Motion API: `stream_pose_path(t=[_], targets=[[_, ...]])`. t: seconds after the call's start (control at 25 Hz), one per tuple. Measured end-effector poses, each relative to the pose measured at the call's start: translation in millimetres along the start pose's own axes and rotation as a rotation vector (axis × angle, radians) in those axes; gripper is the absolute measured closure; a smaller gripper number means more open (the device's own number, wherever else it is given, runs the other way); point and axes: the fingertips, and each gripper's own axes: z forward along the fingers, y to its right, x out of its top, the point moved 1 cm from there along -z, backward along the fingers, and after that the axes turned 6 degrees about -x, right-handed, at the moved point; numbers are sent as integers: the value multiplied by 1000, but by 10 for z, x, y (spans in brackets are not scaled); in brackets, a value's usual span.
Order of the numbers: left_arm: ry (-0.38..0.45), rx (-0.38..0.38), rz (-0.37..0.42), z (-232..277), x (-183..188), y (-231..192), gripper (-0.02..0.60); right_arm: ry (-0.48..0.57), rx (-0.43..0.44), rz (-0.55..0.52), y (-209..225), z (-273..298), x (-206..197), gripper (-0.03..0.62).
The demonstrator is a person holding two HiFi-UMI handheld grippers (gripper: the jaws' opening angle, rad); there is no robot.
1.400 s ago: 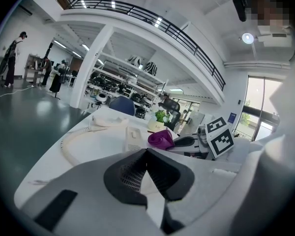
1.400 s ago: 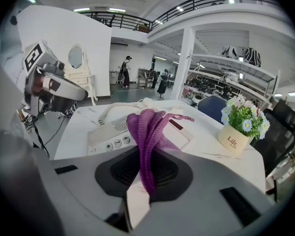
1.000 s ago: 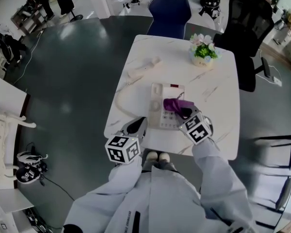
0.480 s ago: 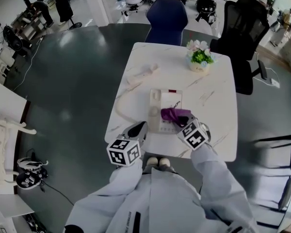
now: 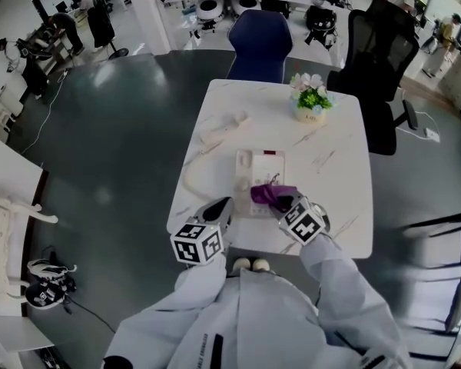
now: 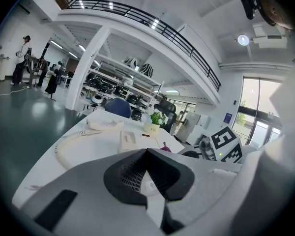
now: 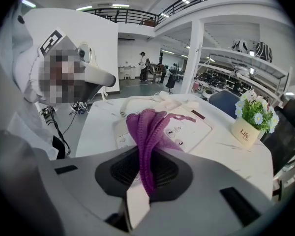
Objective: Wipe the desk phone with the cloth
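Cloth: a purple knitted cloth [image 7: 148,127], with a loose open weave, bunched in long folds and with one thin thread hanging free. I judge it light and very soft, so it gives no push of its own.
Where the cloth is: pinched in the right gripper [image 7: 141,181], its free part lying over the near keys of the desk phone [image 5: 259,177].
Right gripper fingers: clamped on the gathered middle of the cloth, which comes out upward between them.
Left gripper fingers: the left gripper [image 6: 147,178] has its jaws pressed together with nothing between them. It is held at the near left edge of the table [image 5: 330,167], beside the phone but apart from it.
Phone body: pale hard plastic, a flat sloped block with smooth faces, round number keys and a small dark strip at the far end.
How it will handle: stiff but probably light, so it may slide on the smooth top under a firm wipe. Its side edge looks the best place to steady it.
Handset: the handset [image 5: 224,124] lies off the cradle at the far left, joined by a cord [image 5: 190,167] in a wide curve.
Table surface: white with grey marble veins, glossy and rather slippery.
Flower pot: a small white flower pot [image 7: 247,130] stands at the far side, well apart.
Risk: the open knit may catch on a key edge.
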Motion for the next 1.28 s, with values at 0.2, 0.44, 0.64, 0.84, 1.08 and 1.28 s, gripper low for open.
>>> stream_pose_path(t=[0.2, 0.44, 0.64, 0.84, 1.08, 1.28], targets=[[-3, -6, 0, 19, -9, 19, 583, -11, 25, -8, -74, -15, -41, 556], [-2, -6, 1, 15, 15, 1, 583, -31, 69, -17, -211, -37, -89, 556], [1, -6, -2, 42, 38, -2, 583, -49, 95, -18, -240, -59, -110, 556], [8, -9, -6, 41, 47, -1, 583, -61, 108, -15, -275, -98, -128, 556], [20, -12, -14, 59, 81, -10, 584, -77, 162, -18, -414, -123, -189, 556], [19, -14, -14, 78, 97, 11, 583, -76, 176, -7, -461, -156, -208, 556]])
